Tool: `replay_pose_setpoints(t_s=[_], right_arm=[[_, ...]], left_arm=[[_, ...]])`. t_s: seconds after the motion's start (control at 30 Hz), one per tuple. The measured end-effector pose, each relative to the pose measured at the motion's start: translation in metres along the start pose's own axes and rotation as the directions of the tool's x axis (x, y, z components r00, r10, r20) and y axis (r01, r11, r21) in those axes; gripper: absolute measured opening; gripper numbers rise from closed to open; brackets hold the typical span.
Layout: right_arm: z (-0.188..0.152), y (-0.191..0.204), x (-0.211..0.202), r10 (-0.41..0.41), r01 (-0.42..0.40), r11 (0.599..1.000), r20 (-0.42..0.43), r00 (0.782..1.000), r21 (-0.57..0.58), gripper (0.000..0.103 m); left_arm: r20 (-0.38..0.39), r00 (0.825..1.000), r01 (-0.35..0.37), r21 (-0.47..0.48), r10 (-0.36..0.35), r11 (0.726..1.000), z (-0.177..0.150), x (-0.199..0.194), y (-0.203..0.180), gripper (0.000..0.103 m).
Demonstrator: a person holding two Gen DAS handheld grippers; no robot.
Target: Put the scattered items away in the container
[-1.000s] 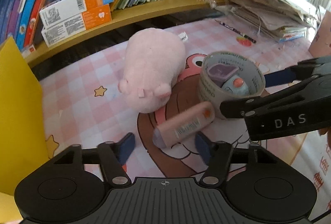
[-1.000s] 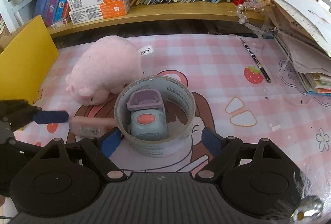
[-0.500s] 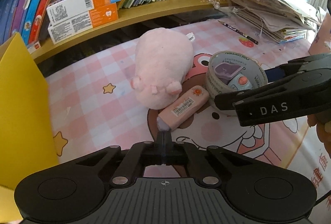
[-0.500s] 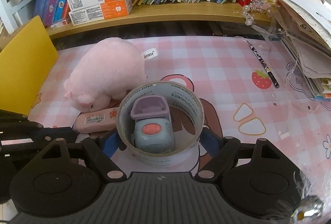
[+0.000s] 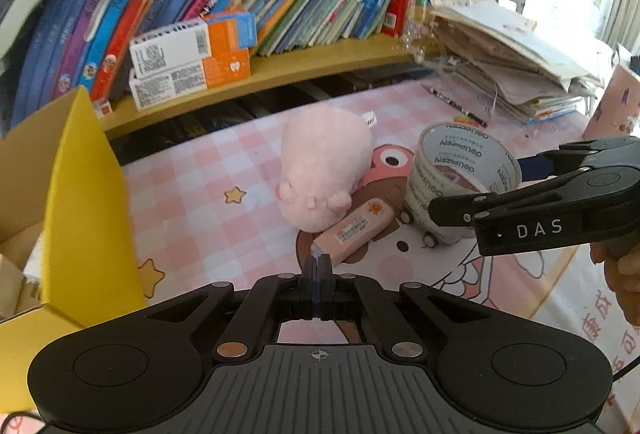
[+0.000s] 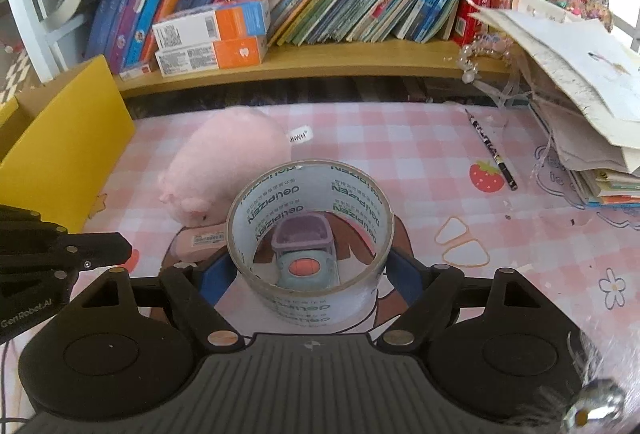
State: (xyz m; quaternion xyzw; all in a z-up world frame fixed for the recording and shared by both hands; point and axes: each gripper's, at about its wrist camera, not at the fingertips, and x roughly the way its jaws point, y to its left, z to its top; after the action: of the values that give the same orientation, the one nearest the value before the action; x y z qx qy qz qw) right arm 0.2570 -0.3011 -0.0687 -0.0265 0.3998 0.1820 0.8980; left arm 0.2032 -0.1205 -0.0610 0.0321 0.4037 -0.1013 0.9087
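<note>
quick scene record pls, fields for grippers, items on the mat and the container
left gripper: shut, empty, just short of the pink tube
right gripper: closed around the tape roll
inside roll: small blue and purple toy
pink tube: lying against the plush pig
pencil: loose on the mat
container: yellow box, at left

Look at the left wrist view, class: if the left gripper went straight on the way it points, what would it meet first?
The left gripper, fingers pressed together and empty, would probably first meet the near end of the pink eraser, just ahead; the pink plush pig lies beyond it.
</note>
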Motion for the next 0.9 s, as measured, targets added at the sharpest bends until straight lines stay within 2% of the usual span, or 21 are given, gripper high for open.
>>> replay_pose_setpoints(t_s=[0.33, 0.9], right_arm=[[0.003, 0.007, -0.03, 0.012, -0.012, 1.0, 0.051, 0.999, -0.011, 0.08], [-0.019, 0.029, -0.074, 0.017, -0.013, 0.998, 0.062, 0.998, -0.056, 0.08]], left_arm=[[0.061, 0.998, -0.024, -0.026, 0.026, 0.999, -0.002, -0.033, 0.003, 0.0], [0.12, 0.992, -0.033, -0.081, 0.042, 0.996, -0.022, -0.083, 0.007, 0.0]])
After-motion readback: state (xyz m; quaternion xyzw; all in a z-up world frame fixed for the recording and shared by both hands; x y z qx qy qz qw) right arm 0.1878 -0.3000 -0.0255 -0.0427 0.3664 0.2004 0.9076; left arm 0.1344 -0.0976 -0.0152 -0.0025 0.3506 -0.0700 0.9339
